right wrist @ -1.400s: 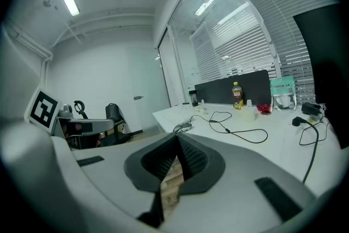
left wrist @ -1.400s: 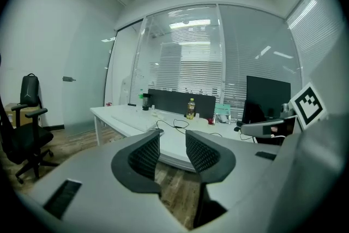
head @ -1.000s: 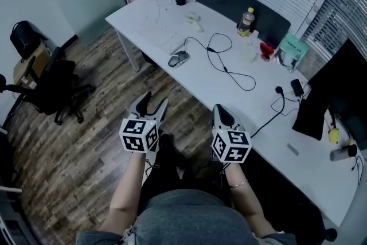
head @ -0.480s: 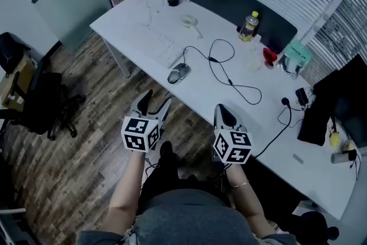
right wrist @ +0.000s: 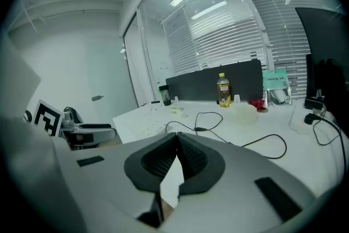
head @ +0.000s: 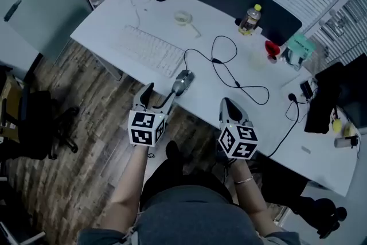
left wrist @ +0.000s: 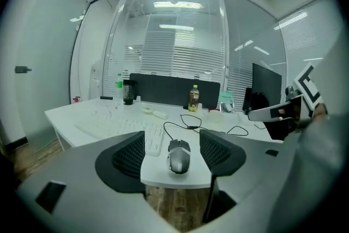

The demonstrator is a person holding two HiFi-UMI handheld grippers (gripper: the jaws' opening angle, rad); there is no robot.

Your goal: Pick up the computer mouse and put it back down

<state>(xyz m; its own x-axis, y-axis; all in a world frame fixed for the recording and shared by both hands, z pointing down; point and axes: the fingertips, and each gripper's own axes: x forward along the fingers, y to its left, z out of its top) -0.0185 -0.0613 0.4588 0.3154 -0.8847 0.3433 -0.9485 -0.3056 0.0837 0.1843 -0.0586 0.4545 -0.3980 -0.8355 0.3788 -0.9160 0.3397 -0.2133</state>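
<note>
1. The head view looks steeply down from above the person, taking in the whole white tabletop [head: 246,117] and the wood floor [head: 86,140].
2. The left gripper view sits low at the tabletop's near edge, facing across it toward the dark partition [left wrist: 174,90] (the mouse [left wrist: 179,155] lies close ahead).
3. The right gripper view faces likewise from further right; both share the yellow bottle [left wrist: 193,98], the partition and the black cable [left wrist: 189,126].
</note>
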